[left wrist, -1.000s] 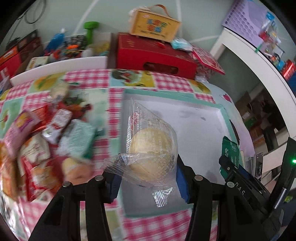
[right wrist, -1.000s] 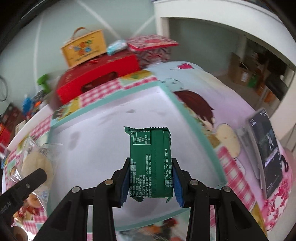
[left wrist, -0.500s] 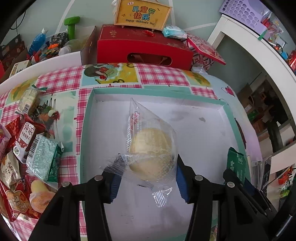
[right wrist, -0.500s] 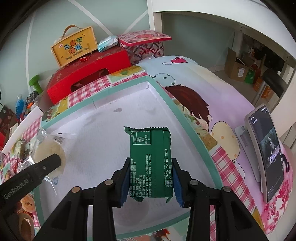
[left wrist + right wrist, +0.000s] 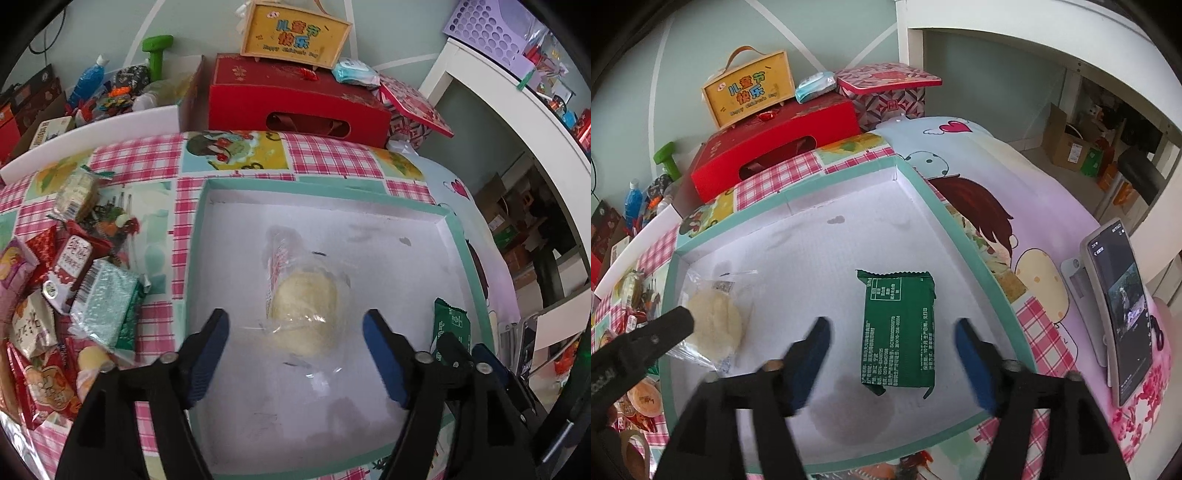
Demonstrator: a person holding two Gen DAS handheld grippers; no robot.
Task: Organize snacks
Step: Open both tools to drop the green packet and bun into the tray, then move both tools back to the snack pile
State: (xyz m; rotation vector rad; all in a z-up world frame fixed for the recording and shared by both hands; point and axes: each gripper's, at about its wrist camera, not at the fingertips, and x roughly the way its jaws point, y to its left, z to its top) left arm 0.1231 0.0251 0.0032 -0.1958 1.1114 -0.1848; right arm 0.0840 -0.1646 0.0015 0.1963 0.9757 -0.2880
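Teal-rimmed tray [image 5: 964, 243] held two snacks: one clear-wrapped bun [image 5: 304, 314] and one green packet [image 5: 899, 328]. I saw my left gripper [image 5: 295, 326] and right gripper [image 5: 892, 334] both spread wide, holding nothing. One snack pile [image 5: 62, 291] lay on the checked tablecloth [image 5: 325, 155].

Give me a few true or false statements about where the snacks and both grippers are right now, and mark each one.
1. The green packet lies inside the teal-rimmed tray. True.
2. The left gripper is clamped on the clear-wrapped bun. False: its fingers are spread, with the bun lying between them.
3. The right gripper is open. True.
4. The phone lies inside the tray. False: it stands outside, on the tablecloth.
5. A pile of snacks sits outside the tray. True.
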